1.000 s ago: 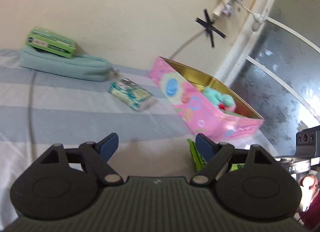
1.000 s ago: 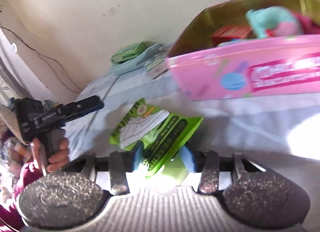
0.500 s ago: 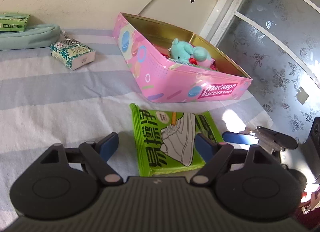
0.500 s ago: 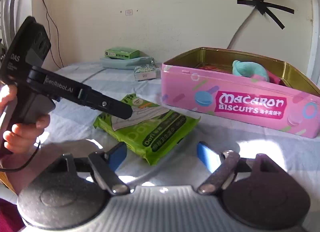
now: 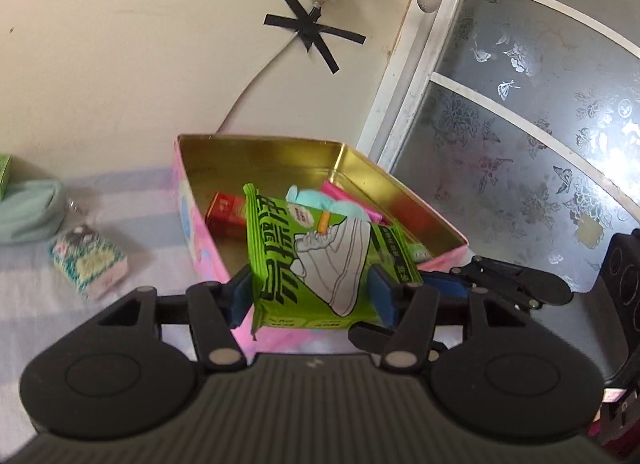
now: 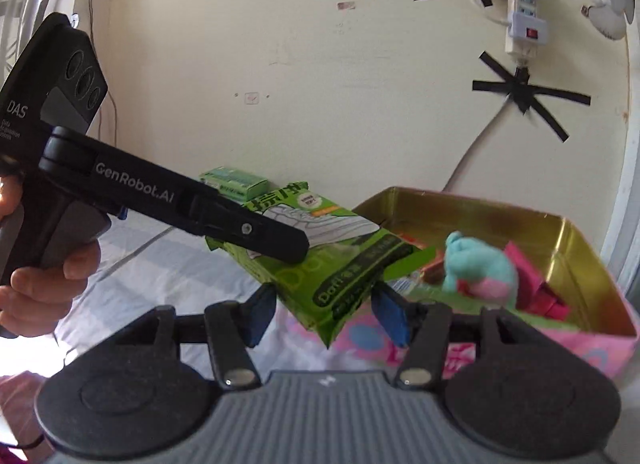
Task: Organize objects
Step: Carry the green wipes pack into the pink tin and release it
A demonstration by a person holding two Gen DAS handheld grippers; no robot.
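The left gripper [image 5: 312,296] has its jaws closing on a green packet [image 5: 316,264], and its blue pads press both side edges, so the packet is lifted clear of the striped bedcover [image 5: 120,192] and hangs over the near wall of the pink tin [image 5: 192,224]. From the right wrist view the same packet [image 6: 332,268] lies between the fingers of the right gripper [image 6: 324,314], whose jaws are also closing; the packet's lower corner sits between the pads, but whether they actually press it cannot be told. The left gripper [image 6: 280,242] crosses that view from the left, carried by a person's hand [image 6: 44,284]. The tin stands open with a gold interior and contains a red box [image 5: 226,212], a teal and pink soft toy [image 6: 480,268] and pink items [image 6: 536,284]. On the bedcover to the left of the tin lies a small patterned tissue pack [image 5: 90,264], and farther left a pale teal pouch [image 5: 28,212] rests by the wall. A small green box [image 6: 236,182] sits near the wall. A power strip [image 6: 524,12] and black tape crosses [image 5: 316,34] are fixed to the wall above.
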